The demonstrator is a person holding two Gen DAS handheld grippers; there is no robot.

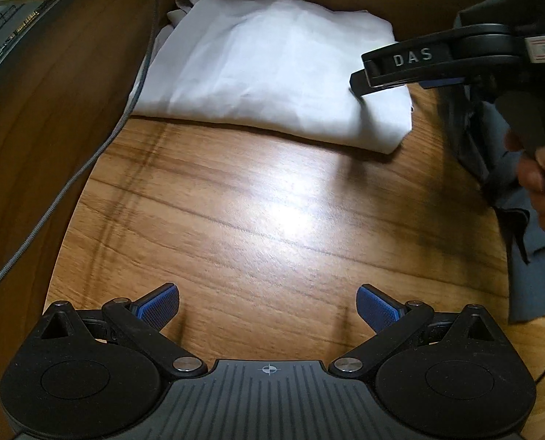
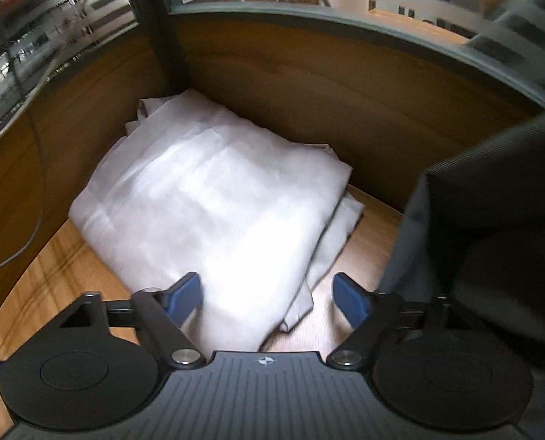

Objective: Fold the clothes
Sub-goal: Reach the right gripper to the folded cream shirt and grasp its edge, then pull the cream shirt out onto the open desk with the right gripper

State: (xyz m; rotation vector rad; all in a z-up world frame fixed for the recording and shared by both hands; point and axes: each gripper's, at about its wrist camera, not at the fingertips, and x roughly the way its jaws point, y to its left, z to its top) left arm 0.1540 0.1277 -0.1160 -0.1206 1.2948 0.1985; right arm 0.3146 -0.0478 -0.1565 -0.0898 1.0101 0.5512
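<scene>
Left fingers (image 1: 378, 310) wide — empty, right fingers (image 2: 184, 293) spread, seemingly above white cloth (image 2: 206, 198)

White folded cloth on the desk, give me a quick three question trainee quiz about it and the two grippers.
1. True or false: the left gripper grips the white folded cloth.
2. Where does the cloth lie? A) in the desk's far corner B) at the near edge C) on the floor
3. Fill in: a dark grey garment lies to the cloth's ____.

Key: 1 false, it is open over the bare wooden desk; 2 A; 3 right. The right gripper is open too.
</scene>
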